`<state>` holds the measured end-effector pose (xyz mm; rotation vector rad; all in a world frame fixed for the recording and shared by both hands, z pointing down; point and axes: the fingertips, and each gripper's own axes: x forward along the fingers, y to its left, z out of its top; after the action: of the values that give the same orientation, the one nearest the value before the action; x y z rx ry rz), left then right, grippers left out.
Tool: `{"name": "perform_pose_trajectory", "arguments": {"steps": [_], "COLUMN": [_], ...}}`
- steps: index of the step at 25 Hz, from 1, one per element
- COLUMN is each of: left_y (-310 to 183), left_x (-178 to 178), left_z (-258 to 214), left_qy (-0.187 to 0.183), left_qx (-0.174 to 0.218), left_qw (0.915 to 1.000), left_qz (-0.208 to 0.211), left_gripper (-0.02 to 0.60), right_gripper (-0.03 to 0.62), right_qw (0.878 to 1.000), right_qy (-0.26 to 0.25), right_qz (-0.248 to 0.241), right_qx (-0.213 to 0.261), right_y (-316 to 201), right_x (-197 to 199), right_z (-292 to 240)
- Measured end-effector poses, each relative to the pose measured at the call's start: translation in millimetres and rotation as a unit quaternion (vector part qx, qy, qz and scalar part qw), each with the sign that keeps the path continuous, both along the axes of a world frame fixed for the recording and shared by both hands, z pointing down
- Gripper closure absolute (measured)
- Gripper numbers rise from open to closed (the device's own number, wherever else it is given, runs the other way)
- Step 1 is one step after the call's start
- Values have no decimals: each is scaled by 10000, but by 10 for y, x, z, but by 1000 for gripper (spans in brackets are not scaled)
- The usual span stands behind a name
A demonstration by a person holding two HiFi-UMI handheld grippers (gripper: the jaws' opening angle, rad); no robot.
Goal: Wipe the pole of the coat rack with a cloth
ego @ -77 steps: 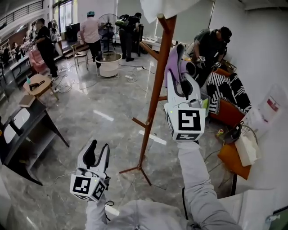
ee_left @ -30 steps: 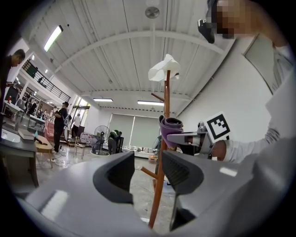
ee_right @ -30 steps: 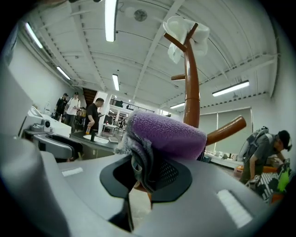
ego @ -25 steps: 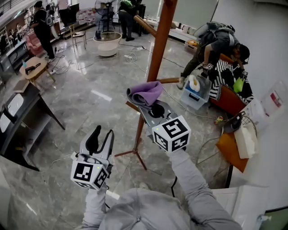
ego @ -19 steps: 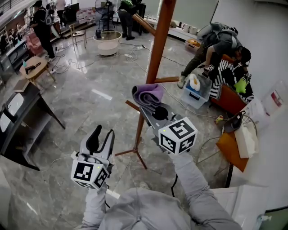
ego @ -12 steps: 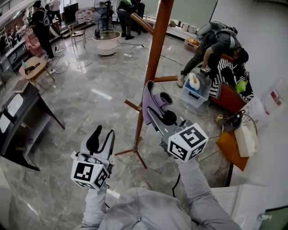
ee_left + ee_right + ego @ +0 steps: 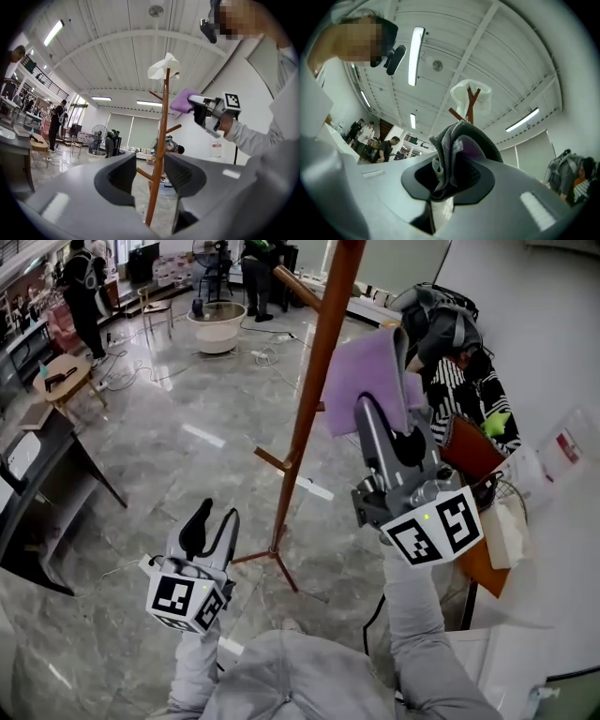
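The brown wooden coat rack pole (image 7: 309, 395) rises from its tripod feet on the marble floor to beyond the top of the head view. My right gripper (image 7: 382, 413) is shut on a purple cloth (image 7: 367, 379), which hangs spread just to the right of the pole at mid height; whether it touches the pole is unclear. In the right gripper view the folded cloth (image 7: 454, 147) fills the jaws. My left gripper (image 7: 211, 521) is open and empty, low and to the left of the pole's base. In the left gripper view the pole (image 7: 158, 159) stands between the jaws, farther off.
A white fabric (image 7: 164, 65) sits on top of the rack. Side pegs (image 7: 272, 460) stick out of the pole. A dark desk (image 7: 42, 484) stands at left. A person (image 7: 445, 329) bends by a striped seat at right. Orange stool (image 7: 483, 559) and wall are close on the right.
My right gripper has lifted the cloth from low on the pole to mid height on its right side, and the cloth has unfolded. The left gripper has barely moved.
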<state>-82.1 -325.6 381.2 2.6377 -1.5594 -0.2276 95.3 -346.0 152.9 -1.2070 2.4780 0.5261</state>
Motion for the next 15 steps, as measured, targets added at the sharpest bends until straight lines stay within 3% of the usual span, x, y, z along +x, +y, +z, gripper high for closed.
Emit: {"name": "perform_pose_trajectory", "arguments": {"steps": [2,5,11,15], "left_y": [-1,-10,-39,-52], "left_x": [-30,-86,-230,-293], "left_z": [-26,-23,20,22], "left_qy": [22,79,152,182], "left_qx": [12,27,-49,-87], "left_qw": [10000,9999,9998,9996], "left_qz": [-17,-73,-136,-172], "left_gripper": [385,385,385,385], "right_gripper": [543,545,543,544], "right_qw": [9984,9930,9849,9757], "right_qy": [208,628,961,1371], "right_qz": [460,995,1045,1412], "right_qx": [244,59,-994,-958], "right_y": [-141,-457,-790,-854], "right_x": [-4,-92,-334,-378], "right_z": [-129,-75,563,712]}}
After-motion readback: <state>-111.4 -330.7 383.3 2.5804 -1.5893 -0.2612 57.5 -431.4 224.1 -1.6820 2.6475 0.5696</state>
